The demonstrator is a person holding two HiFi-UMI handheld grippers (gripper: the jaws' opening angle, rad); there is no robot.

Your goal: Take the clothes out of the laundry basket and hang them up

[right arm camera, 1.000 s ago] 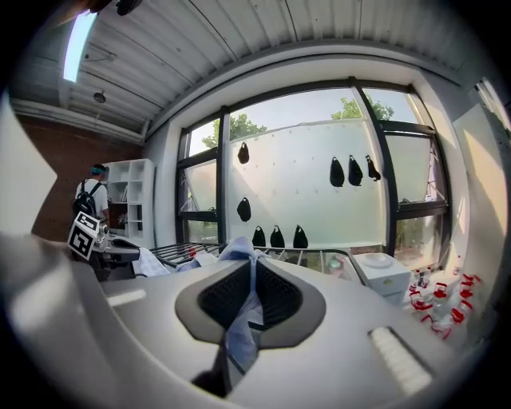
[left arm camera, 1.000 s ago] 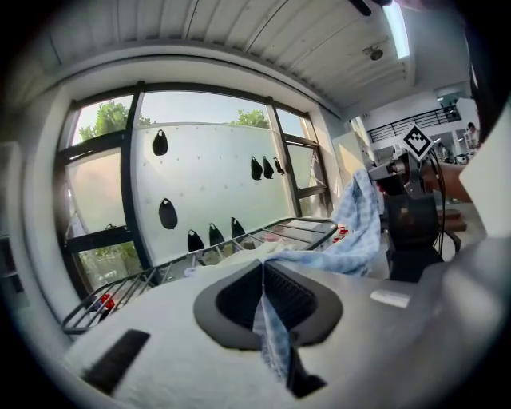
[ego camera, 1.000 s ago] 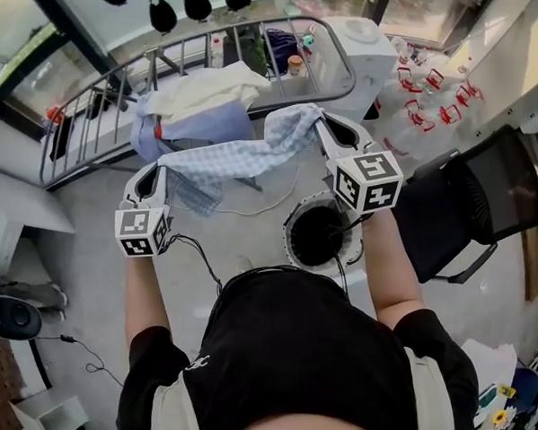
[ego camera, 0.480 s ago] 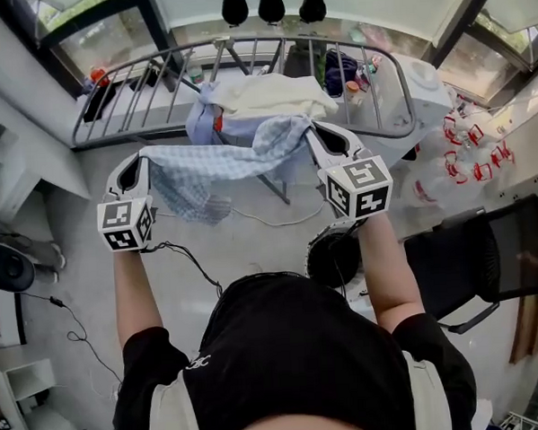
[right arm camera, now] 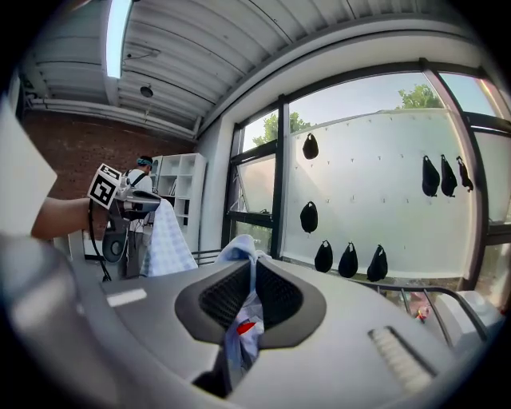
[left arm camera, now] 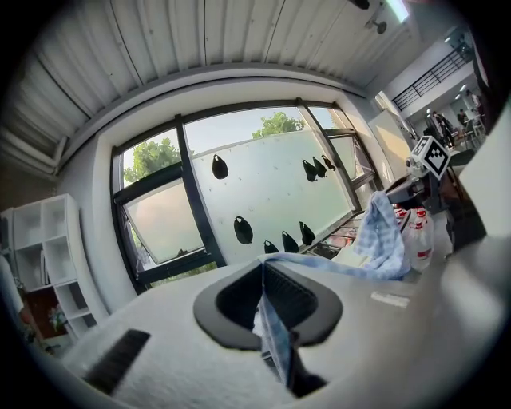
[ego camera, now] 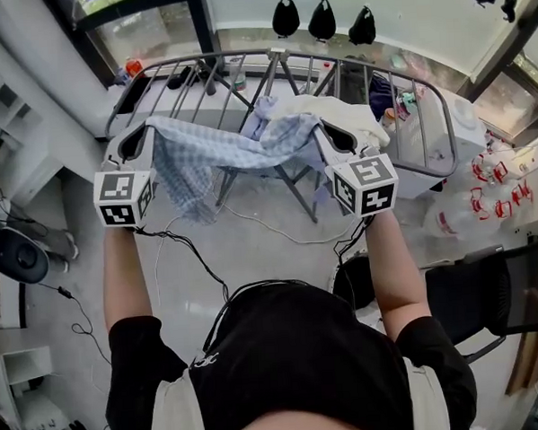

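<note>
A blue-and-white checked cloth (ego camera: 219,155) hangs stretched between my two grippers, in front of a grey metal drying rack (ego camera: 209,65). My left gripper (ego camera: 146,131) is shut on the cloth's left end, and the fabric runs down between its jaws (left arm camera: 273,323). The other end bunches between the pads of my right gripper (ego camera: 324,126), which is shut on it, with a red tag showing (right arm camera: 243,326). A loose corner of the cloth (ego camera: 188,189) droops below the left end. Behind my right forearm, the black round laundry basket (ego camera: 352,284) is partly hidden.
A cream garment (ego camera: 343,112) and a pale blue one (ego camera: 264,116) lie over the rack. A black chair (ego camera: 511,289) stands at the right, with red-capped bottles (ego camera: 493,198) beyond it. A black speaker (ego camera: 16,255) and cables (ego camera: 172,251) lie on the floor at the left.
Both grippers have carried the stretched cloth away from the basket and up to the rack. The basket has slid back toward my body in the head view.
</note>
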